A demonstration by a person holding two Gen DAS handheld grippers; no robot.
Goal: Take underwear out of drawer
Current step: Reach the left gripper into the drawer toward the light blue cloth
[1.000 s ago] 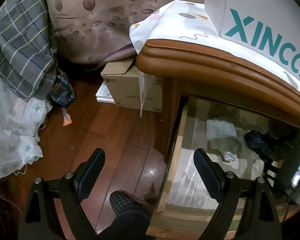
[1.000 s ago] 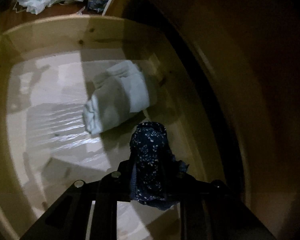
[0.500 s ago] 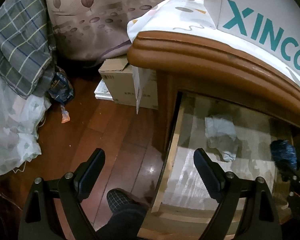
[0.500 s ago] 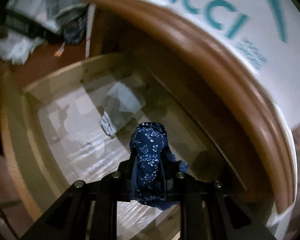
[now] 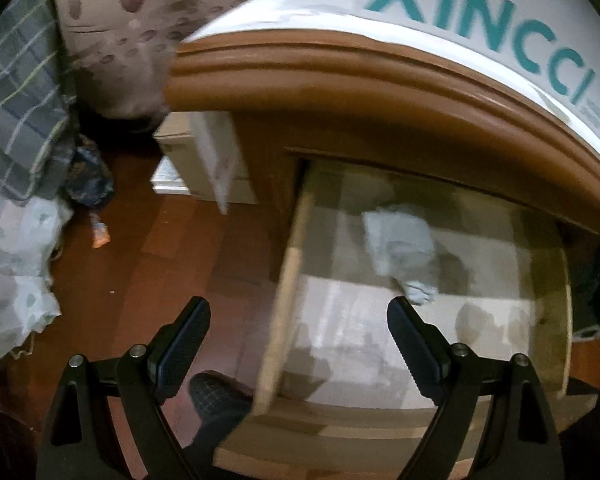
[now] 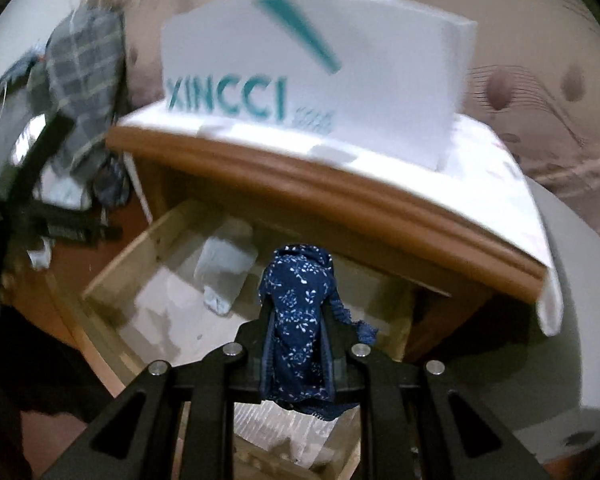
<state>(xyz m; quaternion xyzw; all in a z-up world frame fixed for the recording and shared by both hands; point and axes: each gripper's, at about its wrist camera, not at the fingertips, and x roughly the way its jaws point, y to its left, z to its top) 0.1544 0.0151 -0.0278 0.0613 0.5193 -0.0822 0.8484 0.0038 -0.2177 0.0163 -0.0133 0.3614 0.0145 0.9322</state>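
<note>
The open wooden drawer (image 5: 284, 276) carries one folded pale cloth (image 5: 400, 248) on its lined bottom, toward the back. The cabinet top (image 6: 340, 184) above bears a white cover sheet (image 6: 496, 168) and a white lettered box (image 6: 312, 80).

Only readable thing was "XINCCI" in teal caps on the white box (image 6: 340, 80) sitting on the cabinet; the smaller print beside it was too blurry.

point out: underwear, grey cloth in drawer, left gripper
underwear (image 6: 298, 320), right wrist view, mid fabric between the fingers
grey cloth (image 5: 400, 248), left wrist view, middle of the bundle
left gripper (image 5: 298, 344), left wrist view, midway between fingertips
</note>
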